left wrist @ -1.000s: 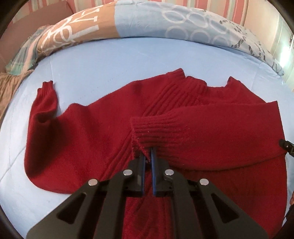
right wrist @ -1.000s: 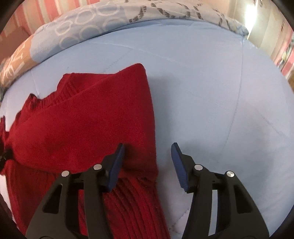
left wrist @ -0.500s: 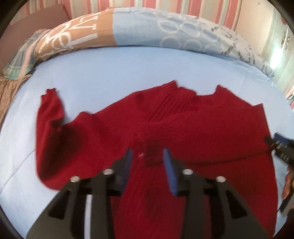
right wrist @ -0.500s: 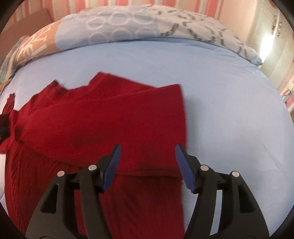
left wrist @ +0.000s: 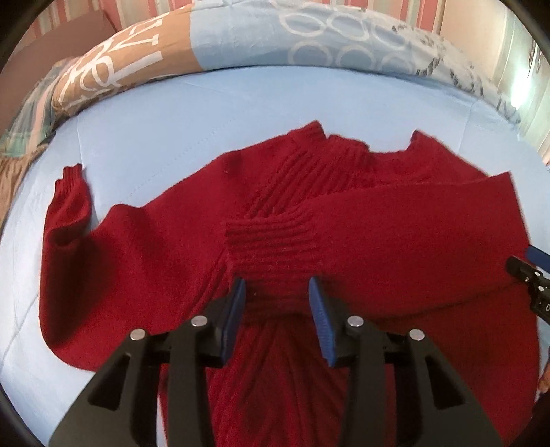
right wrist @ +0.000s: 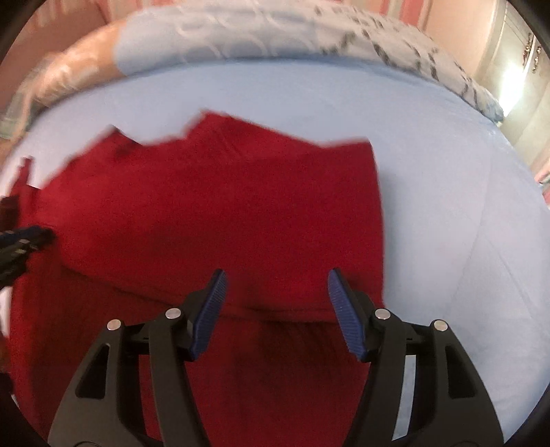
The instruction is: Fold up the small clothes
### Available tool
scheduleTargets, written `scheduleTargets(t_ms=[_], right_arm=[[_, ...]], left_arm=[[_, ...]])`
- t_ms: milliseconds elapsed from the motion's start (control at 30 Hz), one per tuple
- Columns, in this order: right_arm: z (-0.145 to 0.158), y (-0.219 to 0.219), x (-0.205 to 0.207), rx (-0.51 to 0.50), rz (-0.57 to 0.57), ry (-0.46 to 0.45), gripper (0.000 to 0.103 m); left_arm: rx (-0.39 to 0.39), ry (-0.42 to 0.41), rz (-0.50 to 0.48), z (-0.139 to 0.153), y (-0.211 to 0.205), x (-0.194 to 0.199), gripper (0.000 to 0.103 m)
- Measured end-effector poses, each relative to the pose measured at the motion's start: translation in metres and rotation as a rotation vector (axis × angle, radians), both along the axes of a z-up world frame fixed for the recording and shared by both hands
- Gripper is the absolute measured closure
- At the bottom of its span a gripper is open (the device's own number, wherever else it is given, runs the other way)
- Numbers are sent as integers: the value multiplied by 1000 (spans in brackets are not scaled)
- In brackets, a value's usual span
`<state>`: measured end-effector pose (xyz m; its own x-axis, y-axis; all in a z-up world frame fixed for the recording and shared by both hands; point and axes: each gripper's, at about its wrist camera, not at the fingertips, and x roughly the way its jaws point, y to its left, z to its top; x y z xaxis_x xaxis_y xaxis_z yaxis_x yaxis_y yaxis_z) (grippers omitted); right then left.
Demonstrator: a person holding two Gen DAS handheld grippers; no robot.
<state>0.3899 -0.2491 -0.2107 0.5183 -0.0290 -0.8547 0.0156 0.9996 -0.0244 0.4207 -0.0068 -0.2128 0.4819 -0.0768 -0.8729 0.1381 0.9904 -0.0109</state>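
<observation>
A red knit sweater (left wrist: 172,261) lies flat on the light blue bed sheet (left wrist: 206,113). Its right sleeve is folded across the chest, with the ribbed cuff (left wrist: 271,240) near the middle. Its left sleeve (left wrist: 65,206) lies spread out to the left. My left gripper (left wrist: 276,292) is open and empty, just above the folded cuff. My right gripper (right wrist: 275,285) is open and empty over the sweater's (right wrist: 223,213) folded right side. The tip of the right gripper shows at the edge of the left wrist view (left wrist: 529,271).
A rolled duvet (left wrist: 240,37) in blue, brown and white patterns lies along the far edge of the bed. It also shows blurred in the right wrist view (right wrist: 275,31). Bare sheet (right wrist: 447,189) lies to the right of the sweater. A striped wall stands behind.
My left gripper let go of the sleeve cuff and opened, leaving the cuff lying on the chest. My right gripper stayed open and drew back and left over the sweater.
</observation>
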Motion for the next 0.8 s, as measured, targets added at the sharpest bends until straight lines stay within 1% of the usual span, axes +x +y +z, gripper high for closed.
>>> scheduleTargets(t_ms=[67, 100, 200, 267, 333, 367, 400, 467, 533, 633, 700, 800], right_arm=[[18, 13, -11, 41, 36, -63, 39], [27, 24, -19, 58, 62, -98, 36], [41, 50, -34, 57, 123, -149, 35], [49, 73, -45, 68, 159, -184, 35], [53, 94, -50, 111, 187, -204, 35], [51, 107, -49, 137, 202, -193, 35], [44, 119, -45, 133, 198, -167, 35], [33, 140, -36, 77, 175, -131, 36], [22, 160, -23, 34, 157, -95, 36], [12, 178, -3, 22, 135, -104, 36], [9, 187, 11, 19, 124, -108, 36], [9, 190, 21, 22, 113, -123, 36]], left_arm=[[16, -26, 24, 7, 12, -7, 55], [24, -36, 34, 9, 17, -12, 51], [37, -66, 50, 18, 36, -23, 51], [69, -94, 60, 23, 48, -30, 50], [82, -123, 76, 29, 63, -32, 50], [84, -130, 83, 30, 72, -32, 50], [92, -134, 89, 29, 78, -33, 51], [142, -150, 111, 27, 98, -31, 50], [163, -156, 135, 27, 120, -30, 50], [161, -159, 158, 26, 154, -23, 49], [148, -156, 172, 26, 180, -12, 49], [136, -162, 192, 26, 215, 6, 49]])
